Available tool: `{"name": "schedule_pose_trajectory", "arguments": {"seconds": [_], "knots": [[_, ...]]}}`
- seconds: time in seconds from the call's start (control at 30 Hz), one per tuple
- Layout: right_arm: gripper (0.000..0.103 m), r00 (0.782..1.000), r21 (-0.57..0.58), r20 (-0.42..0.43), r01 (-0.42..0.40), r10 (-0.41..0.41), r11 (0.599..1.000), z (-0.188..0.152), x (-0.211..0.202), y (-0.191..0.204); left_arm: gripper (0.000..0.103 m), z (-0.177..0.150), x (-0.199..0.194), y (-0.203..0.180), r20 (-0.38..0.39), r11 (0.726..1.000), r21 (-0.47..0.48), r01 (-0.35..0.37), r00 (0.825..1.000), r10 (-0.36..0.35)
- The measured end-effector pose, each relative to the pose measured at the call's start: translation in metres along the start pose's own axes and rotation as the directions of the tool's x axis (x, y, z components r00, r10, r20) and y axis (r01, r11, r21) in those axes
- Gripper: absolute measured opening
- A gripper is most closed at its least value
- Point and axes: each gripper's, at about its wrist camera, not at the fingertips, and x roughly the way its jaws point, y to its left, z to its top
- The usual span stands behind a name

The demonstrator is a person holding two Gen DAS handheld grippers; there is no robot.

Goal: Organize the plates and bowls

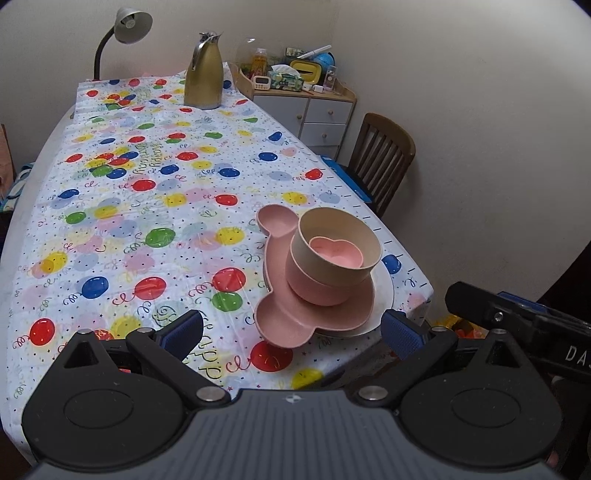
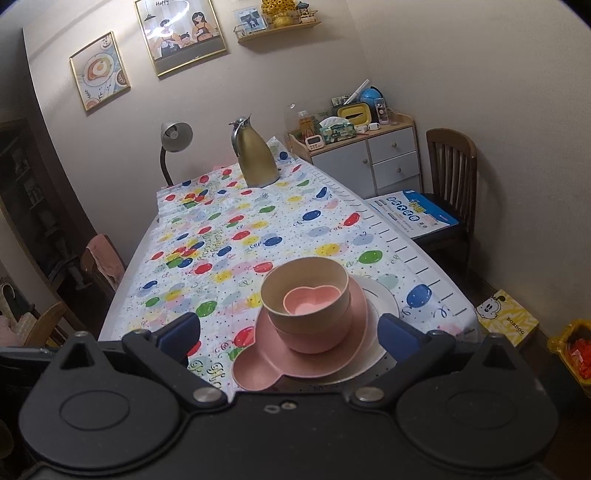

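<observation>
One stack of dishes stands near the table's front right corner. A white plate lies at the bottom. On it rests a pink mouse-eared plate, then a pink bowl, a beige bowl and a small pink heart-shaped dish. My left gripper is open, just short of the stack, nothing between its fingers. My right gripper is open wide, its fingers either side of the stack without touching it.
A balloon-print cloth covers the table. A gold jug and a grey lamp stand at the far end. A cluttered cabinet, a wooden chair and a blue pack are at the right.
</observation>
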Motion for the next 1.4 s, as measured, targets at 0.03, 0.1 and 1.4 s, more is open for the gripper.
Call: {"name": "schedule_pose_trajectory", "arguments": {"seconds": [0.03, 0.1, 1.4], "knots": [[0.103, 1.000, 0.005, 0.001, 0.006, -0.006, 1.000, 0.000, 0.000, 0.000, 0.103, -0.001, -0.001, 0.000, 0.001, 1.000, 0.000, -0.002, 1.000, 0.002], [0.103, 1.000, 0.015, 0.013, 0.017, -0.018, 1.000, -0.001, -0.002, -0.001, 0.103, -0.002, -0.001, -0.001, 0.000, 1.000, 0.001, -0.002, 1.000, 0.002], [0.103, 0.999, -0.028, 0.026, -0.018, 0.019, 0.999, -0.003, -0.007, 0.021, 0.103, 0.001, -0.017, 0.008, 0.075, 1.000, -0.014, -0.026, 0.997, 0.027]]}}
